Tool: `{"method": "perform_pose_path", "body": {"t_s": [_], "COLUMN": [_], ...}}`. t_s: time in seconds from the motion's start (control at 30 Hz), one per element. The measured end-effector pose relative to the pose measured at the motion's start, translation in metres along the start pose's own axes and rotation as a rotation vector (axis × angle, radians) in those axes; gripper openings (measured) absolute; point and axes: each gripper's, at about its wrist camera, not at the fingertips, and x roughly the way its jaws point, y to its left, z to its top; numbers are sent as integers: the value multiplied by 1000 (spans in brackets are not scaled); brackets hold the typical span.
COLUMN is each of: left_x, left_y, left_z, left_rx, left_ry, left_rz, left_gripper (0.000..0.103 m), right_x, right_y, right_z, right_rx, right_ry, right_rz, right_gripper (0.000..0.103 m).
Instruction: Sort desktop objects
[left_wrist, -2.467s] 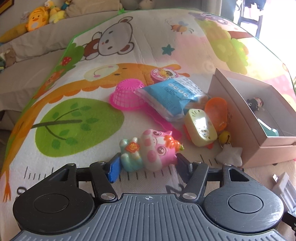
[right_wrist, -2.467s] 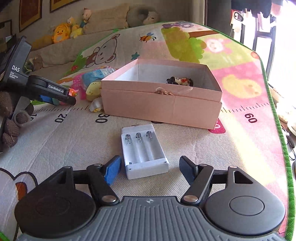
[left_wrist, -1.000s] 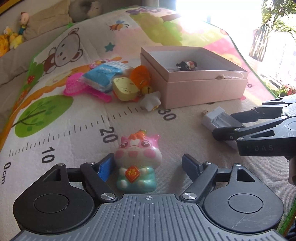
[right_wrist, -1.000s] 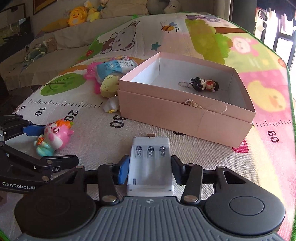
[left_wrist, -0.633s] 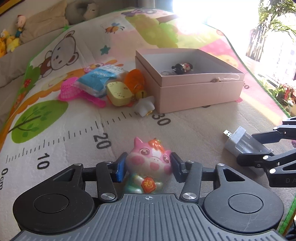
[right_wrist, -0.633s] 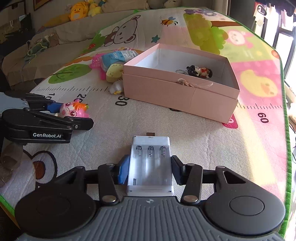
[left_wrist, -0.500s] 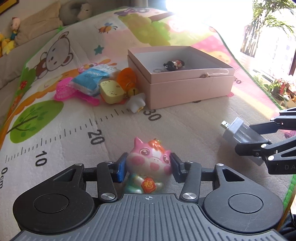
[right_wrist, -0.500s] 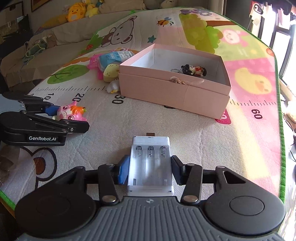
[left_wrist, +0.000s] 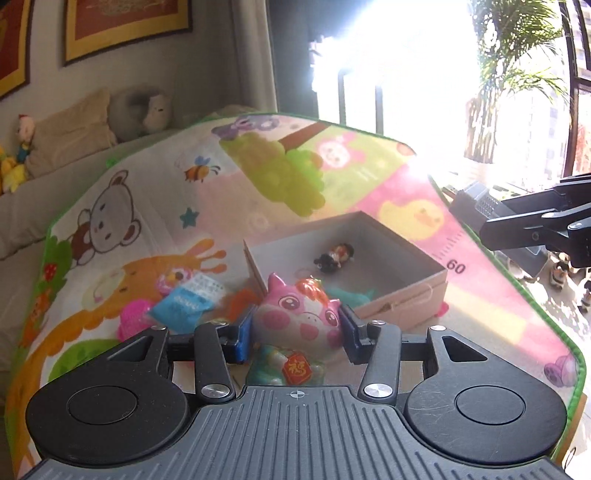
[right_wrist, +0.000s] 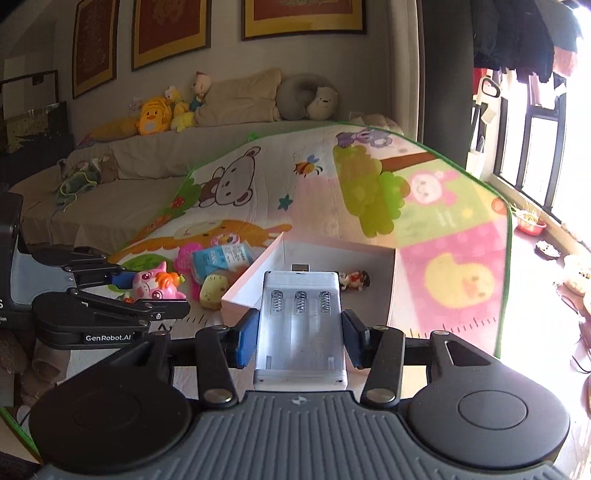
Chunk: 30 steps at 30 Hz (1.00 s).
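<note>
My left gripper (left_wrist: 297, 326) is shut on a pink pig figurine (left_wrist: 297, 321) and holds it in the air before the open pink box (left_wrist: 421, 291). It also shows in the right wrist view (right_wrist: 157, 284). My right gripper (right_wrist: 299, 332) is shut on a white battery charger (right_wrist: 301, 325), raised over the near side of the box (right_wrist: 247, 278). The charger shows at the right in the left wrist view (left_wrist: 476, 208). A small black-haired doll (left_wrist: 334, 256) and a teal item (left_wrist: 352, 295) lie inside the box.
Left of the box lie a blue packet (left_wrist: 186, 304), a pink basket (left_wrist: 133, 323), an orange toy (left_wrist: 240, 299) and a yellow toy (right_wrist: 212, 290). The cartoon play mat (left_wrist: 147, 206) covers the surface. A sofa with plush toys (right_wrist: 155, 116) stands behind.
Both grippers have risen well above the mat with their objects and moved toward the box. The views now look down over the box from higher up.
</note>
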Motion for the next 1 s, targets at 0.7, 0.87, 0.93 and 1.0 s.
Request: {"method": "perform_pose_path", "body": {"t_s": [0.7, 0.87, 0.93, 1.0], "left_x": [24, 22, 23, 21], "left_y": [89, 101, 107, 112], "left_z": [-104, -117, -121, -122], "left_rx": [-212, -224, -265, -297], "left_ry": [172, 183, 201, 191], "left_rz": [271, 317, 291, 280], "left_gripper": [99, 100, 100, 101], "right_x": [130, 161, 182, 202], "right_y": [13, 94, 117, 125], "right_z": [26, 27, 34, 44], "right_rx": [-44, -241, -255, -218], "right_ry": [102, 128, 169, 210], "right_rz": [-27, 18, 52, 69], "right_gripper": [52, 54, 54, 54]}}
